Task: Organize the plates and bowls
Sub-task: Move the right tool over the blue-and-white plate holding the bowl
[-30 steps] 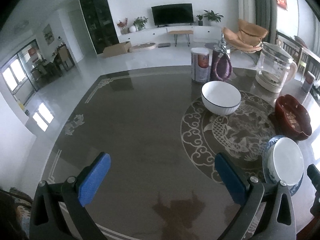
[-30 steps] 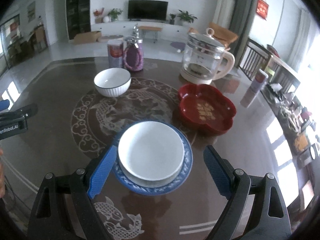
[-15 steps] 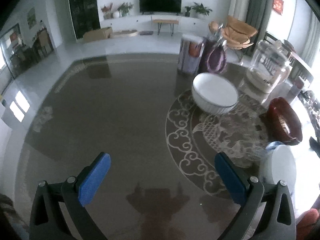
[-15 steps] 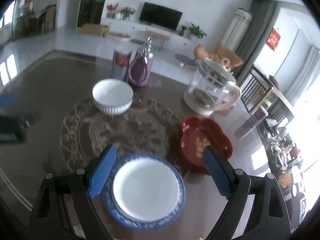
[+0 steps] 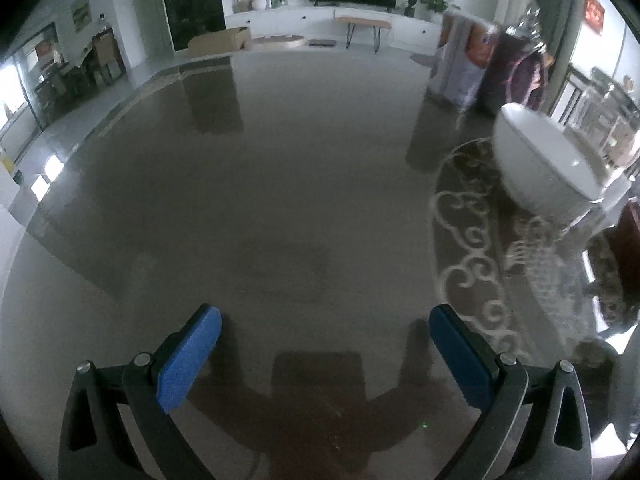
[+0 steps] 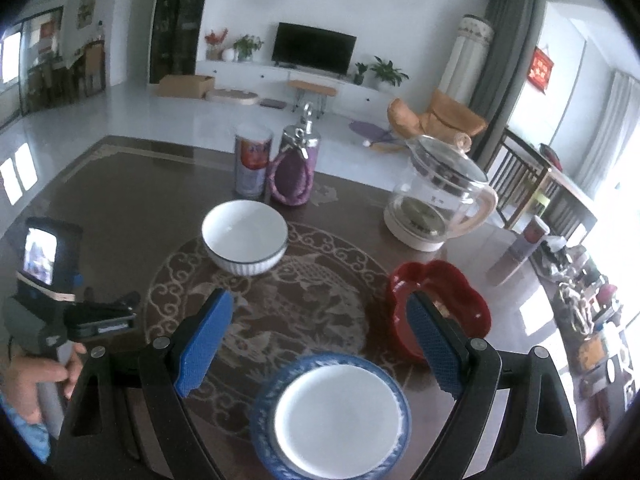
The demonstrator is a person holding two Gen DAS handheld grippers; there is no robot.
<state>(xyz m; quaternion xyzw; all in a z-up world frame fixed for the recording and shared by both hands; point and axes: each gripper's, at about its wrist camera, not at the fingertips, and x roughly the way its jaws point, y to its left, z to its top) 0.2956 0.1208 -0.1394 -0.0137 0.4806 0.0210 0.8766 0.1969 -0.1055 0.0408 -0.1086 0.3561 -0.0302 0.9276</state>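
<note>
Two stacked dishes, a white round plate (image 6: 338, 416) on a blue-rimmed patterned plate (image 6: 264, 400), sit at the near edge of the dark glossy table (image 6: 120, 208), between and below the right gripper's (image 6: 318, 340) spread blue pads, which touch nothing. A white ribbed bowl (image 6: 244, 244) stands farther back on the table's fish medallion, a red lobed dish (image 6: 440, 300) to its right. The left gripper (image 5: 324, 352) hangs spread and empty over bare tabletop, the bowl (image 5: 548, 164) well off to its right.
</note>
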